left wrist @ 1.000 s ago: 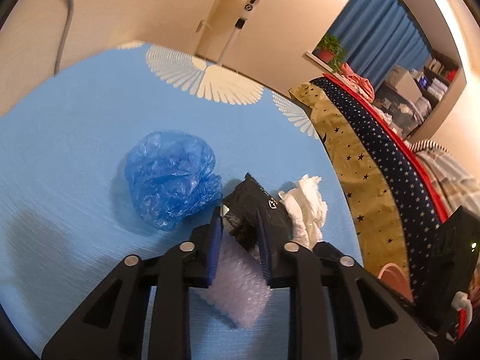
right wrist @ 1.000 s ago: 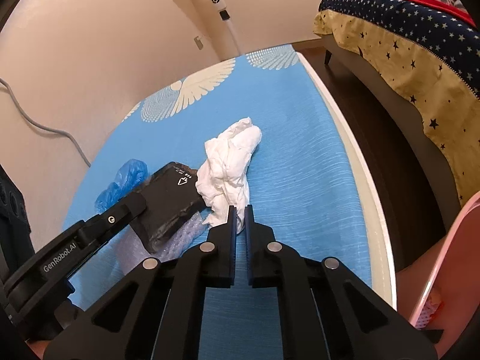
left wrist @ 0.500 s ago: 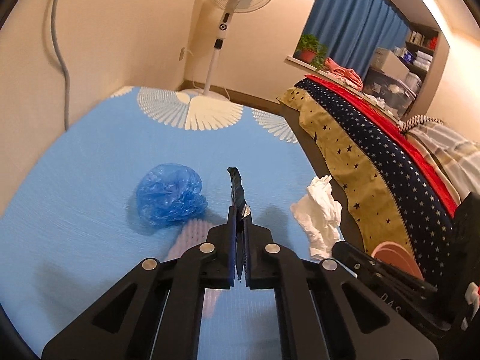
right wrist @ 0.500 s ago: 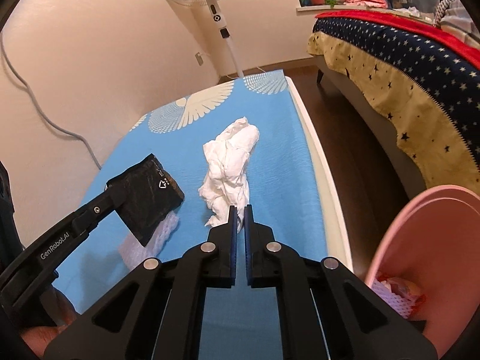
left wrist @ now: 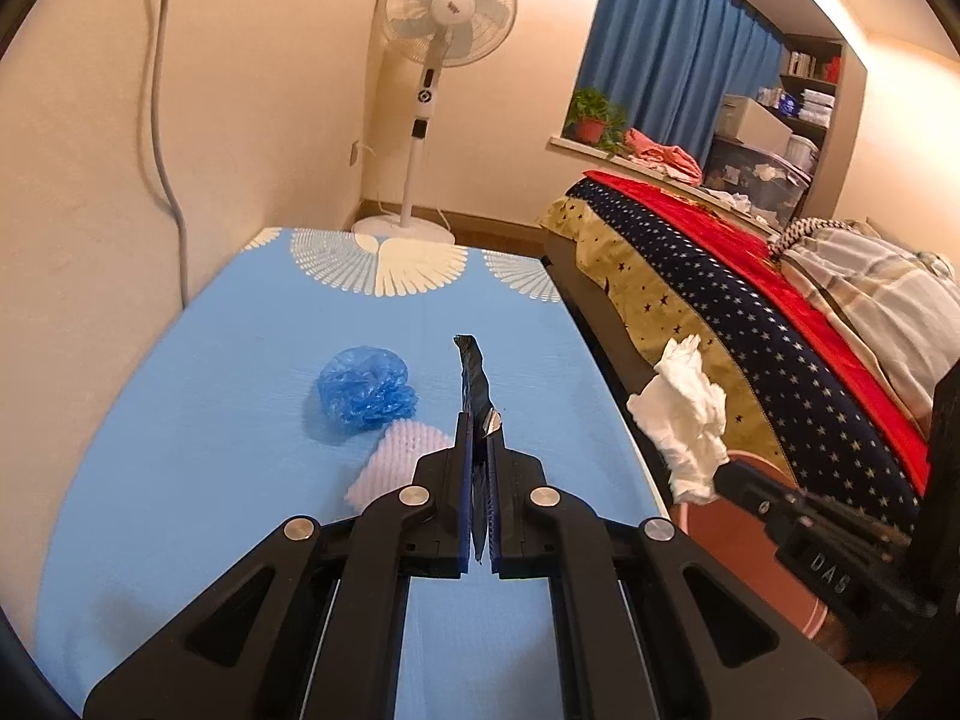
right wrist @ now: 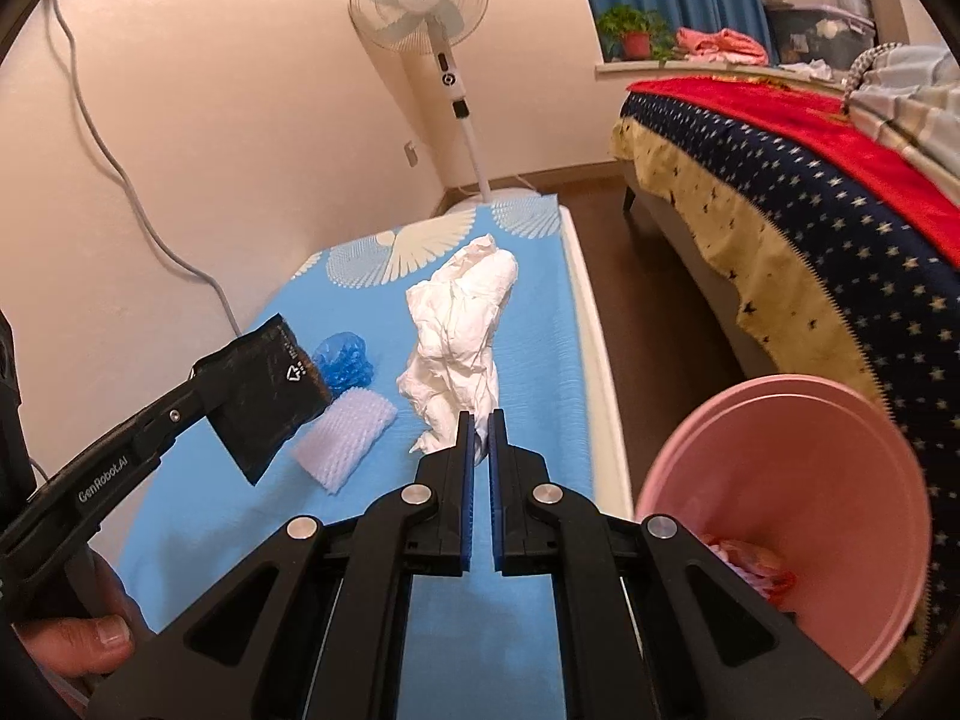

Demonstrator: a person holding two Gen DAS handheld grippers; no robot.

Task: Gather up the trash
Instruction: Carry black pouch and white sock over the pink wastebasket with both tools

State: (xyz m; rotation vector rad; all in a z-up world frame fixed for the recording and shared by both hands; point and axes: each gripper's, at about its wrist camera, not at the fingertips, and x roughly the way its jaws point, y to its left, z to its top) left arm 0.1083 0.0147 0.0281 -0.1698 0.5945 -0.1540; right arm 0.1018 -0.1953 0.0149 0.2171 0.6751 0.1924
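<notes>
Pink bin's (right wrist: 780, 480) contents (partly hidden) look crumpled, indistinct.

A white standing fan (left wrist: 447, 18) stands beyond a star-patterned bed (left wrist: 720, 300), near blue curtains (left wrist: 678, 54).

Warm, fairly bright indoor light from two o'clock; soft shadows; sharp centre, strong fisheye bending, dark vignetted corners.

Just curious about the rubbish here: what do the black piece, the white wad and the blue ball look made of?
Black piece: probably plastic film, slightly glossy, printed with a white arrow mark. White wad: likely tissue paper, matte, softly creased. Blue ball: thin translucent plastic, shiny and crinkled.
</notes>
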